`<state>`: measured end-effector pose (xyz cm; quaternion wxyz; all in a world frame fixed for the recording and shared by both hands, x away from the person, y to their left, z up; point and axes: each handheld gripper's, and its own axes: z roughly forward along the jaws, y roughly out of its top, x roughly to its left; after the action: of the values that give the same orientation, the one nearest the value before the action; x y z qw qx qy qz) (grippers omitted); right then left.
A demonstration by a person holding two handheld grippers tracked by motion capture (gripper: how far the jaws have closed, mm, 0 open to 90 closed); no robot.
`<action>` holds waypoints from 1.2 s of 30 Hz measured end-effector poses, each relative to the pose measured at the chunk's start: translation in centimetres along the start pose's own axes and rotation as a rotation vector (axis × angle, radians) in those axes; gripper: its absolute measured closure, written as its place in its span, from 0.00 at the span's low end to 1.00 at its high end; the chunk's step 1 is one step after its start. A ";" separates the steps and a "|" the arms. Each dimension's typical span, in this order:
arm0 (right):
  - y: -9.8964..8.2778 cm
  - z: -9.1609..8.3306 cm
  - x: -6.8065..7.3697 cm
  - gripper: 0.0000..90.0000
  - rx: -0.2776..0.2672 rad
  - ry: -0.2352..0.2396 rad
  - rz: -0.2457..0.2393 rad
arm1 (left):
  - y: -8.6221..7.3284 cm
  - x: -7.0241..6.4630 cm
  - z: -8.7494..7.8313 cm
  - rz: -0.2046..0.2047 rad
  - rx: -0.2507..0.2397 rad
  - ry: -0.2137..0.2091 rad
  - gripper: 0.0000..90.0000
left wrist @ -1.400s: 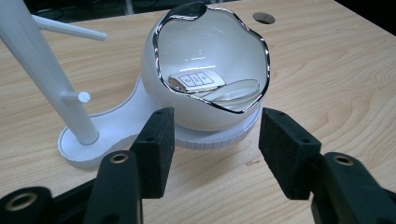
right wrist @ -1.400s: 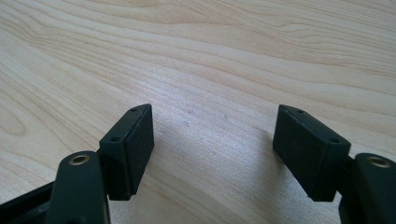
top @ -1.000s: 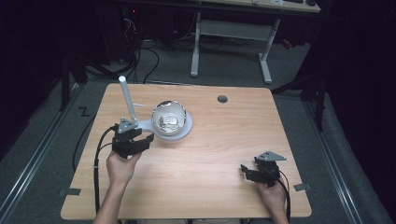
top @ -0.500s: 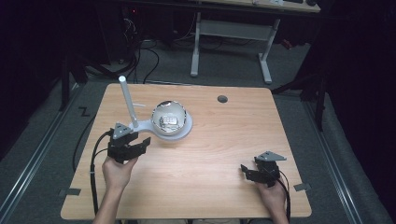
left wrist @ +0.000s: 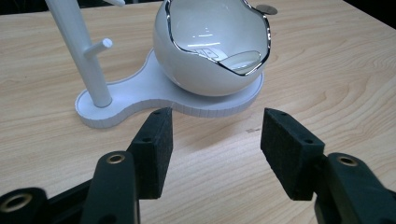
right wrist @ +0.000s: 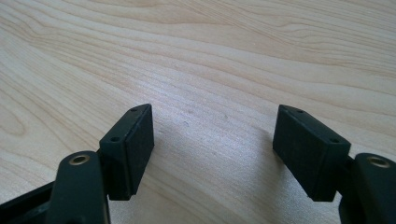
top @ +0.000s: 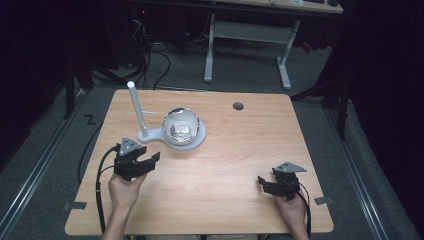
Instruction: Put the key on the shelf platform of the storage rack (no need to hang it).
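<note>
Backing off from the stand [top: 170, 137], the left gripper [top: 141, 161] now sits nearer the table [top: 240, 150] edge, jaws spread and just opened further, empty, aimed at the bowl [left wrist: 210, 51] on the stand's base. Right gripper [top: 270, 182] rests spread, well apart, likely waiting.

The table [top: 225, 160] carries one white stand [top: 165, 137] with one upright post [top: 136, 107] and one glossy bowl [top: 182, 125]. Two grippers are there: left gripper [top: 145, 162], right gripper [top: 267, 184].
</note>
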<state>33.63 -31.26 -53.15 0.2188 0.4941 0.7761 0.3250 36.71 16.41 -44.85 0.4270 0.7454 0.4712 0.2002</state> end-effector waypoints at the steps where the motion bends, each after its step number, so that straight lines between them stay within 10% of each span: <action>1: 0.0 0.0 0.0 0.33 0.000 -0.001 0.000 | -0.1 0.0 0.0 -0.001 0.000 0.002 0.49; 36: 0.0 0.0 0.0 0.33 0.000 0.000 0.000 | -4.1 -0.1 1.0 -0.037 0.057 0.003 0.48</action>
<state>33.63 -31.26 -53.15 0.2189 0.4943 0.7760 0.3249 35.19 16.65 -48.78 0.4084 0.7483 0.4909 0.1798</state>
